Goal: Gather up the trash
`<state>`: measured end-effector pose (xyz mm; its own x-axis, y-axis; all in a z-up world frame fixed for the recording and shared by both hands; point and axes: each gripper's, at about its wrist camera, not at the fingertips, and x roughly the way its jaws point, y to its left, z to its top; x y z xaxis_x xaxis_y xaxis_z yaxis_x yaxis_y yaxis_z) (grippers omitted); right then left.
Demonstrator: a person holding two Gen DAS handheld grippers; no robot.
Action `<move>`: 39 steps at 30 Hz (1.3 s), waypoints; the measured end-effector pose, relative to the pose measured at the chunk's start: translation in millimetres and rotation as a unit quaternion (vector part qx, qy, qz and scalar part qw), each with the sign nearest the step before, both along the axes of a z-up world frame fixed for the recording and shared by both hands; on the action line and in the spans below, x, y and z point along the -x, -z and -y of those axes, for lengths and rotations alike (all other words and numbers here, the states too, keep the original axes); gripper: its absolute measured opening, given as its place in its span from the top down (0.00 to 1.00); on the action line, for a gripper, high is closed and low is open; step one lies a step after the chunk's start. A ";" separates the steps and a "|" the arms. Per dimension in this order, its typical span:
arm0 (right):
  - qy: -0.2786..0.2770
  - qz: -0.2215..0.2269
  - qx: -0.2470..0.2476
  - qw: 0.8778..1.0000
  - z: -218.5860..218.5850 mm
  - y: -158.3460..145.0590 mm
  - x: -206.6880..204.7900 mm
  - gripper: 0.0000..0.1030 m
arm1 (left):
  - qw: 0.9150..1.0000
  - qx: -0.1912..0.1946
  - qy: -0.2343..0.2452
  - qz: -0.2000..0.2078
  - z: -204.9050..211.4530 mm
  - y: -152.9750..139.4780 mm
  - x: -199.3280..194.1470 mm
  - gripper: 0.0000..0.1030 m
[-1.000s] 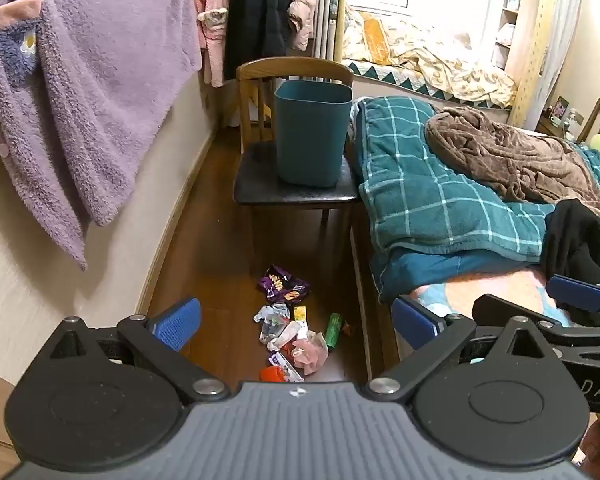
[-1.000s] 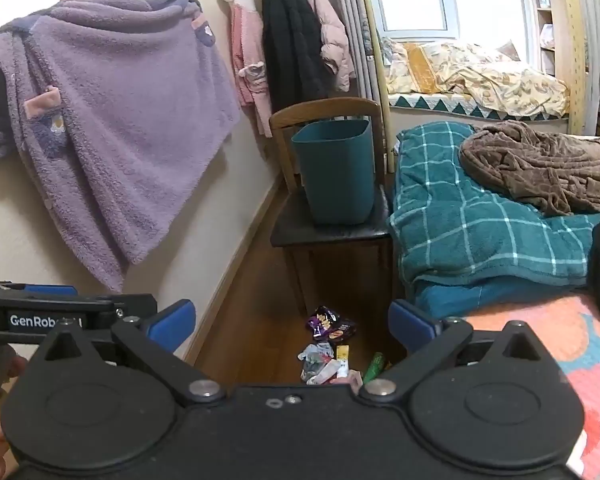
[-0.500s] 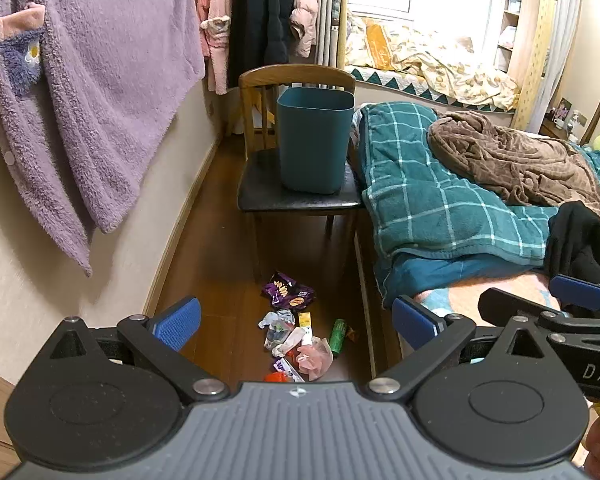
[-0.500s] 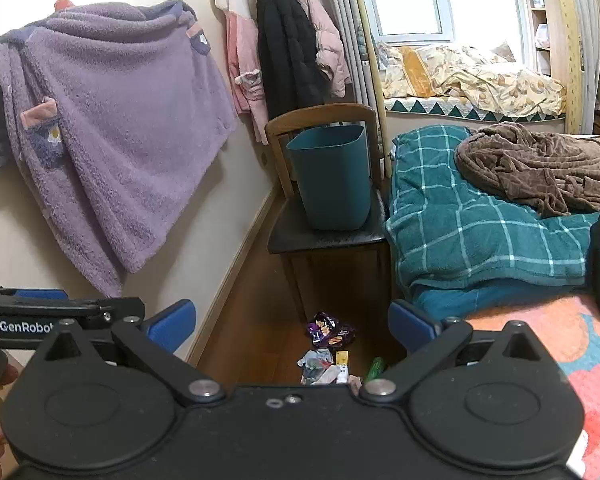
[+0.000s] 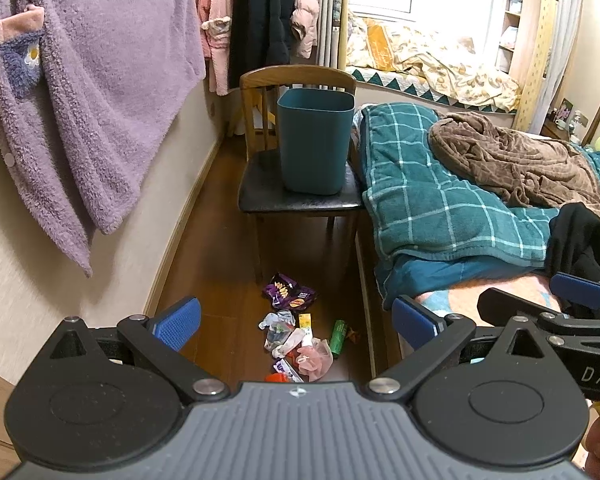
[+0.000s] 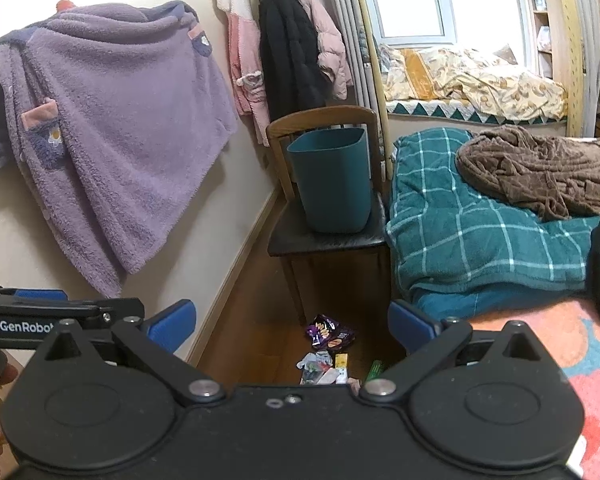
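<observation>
A purple fleece robe (image 5: 92, 92) is hanging on the wall, well to the left of a wooden chair (image 5: 296, 196). Pink and black coats (image 5: 260, 20) are hanging on the wall behind the chair.

A teal waste bin (image 5: 315, 140) is standing upright on the chair's dark seat. Its rim is showing, but its inside is hidden from both cameras, so what it is holding cannot be told.

The trash is lying on the wooden floor (image 5: 216, 248) in front of the chair, below the seat's front edge. A purple snack bag (image 5: 288, 290) is lying nearest the chair legs. Just past it, further from the chair, crumpled clear wrappers (image 5: 280, 326), a small yellow packet (image 5: 305, 320), a green tube (image 5: 338, 332) and a pink plastic wad (image 5: 314, 358) are lying close together, some touching.

To the right of the chair, a bed is sitting against it, with a teal checked blanket (image 5: 432, 200), a brown throw (image 5: 520, 160) and a black garment (image 5: 584, 240) lying on it.

The left hand-held gripper (image 5: 296, 322) is hovering well above the trash, its blue pads (image 5: 178, 320) spread wide apart and gripping nothing. The right hand-held gripper (image 6: 292, 326) is hovering beside it, nearer the bed, its pads (image 6: 410, 326) likewise spread apart and empty.
</observation>
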<state>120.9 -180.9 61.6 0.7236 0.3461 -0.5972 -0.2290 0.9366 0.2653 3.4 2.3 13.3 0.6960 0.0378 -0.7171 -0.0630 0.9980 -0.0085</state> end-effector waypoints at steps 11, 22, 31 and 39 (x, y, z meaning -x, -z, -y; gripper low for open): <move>-0.002 0.001 -0.005 1.000 4.8 0.0 -2.0 0.00 | 1.000 0.005 -0.013 0.003 1.2 2.0 1.0 0.00; 0.002 0.004 0.006 1.000 3.8 -0.4 -2.6 0.03 | 1.000 0.008 -0.012 0.005 7.0 2.9 1.5 0.00; 0.001 -0.004 -0.001 1.000 8.6 2.4 -7.0 0.04 | 1.000 0.010 -0.009 0.005 9.9 4.3 0.3 0.00; 0.001 -0.004 -0.002 1.000 10.5 3.6 -10.0 0.04 | 1.000 0.011 -0.007 0.006 12.6 4.5 -1.4 0.00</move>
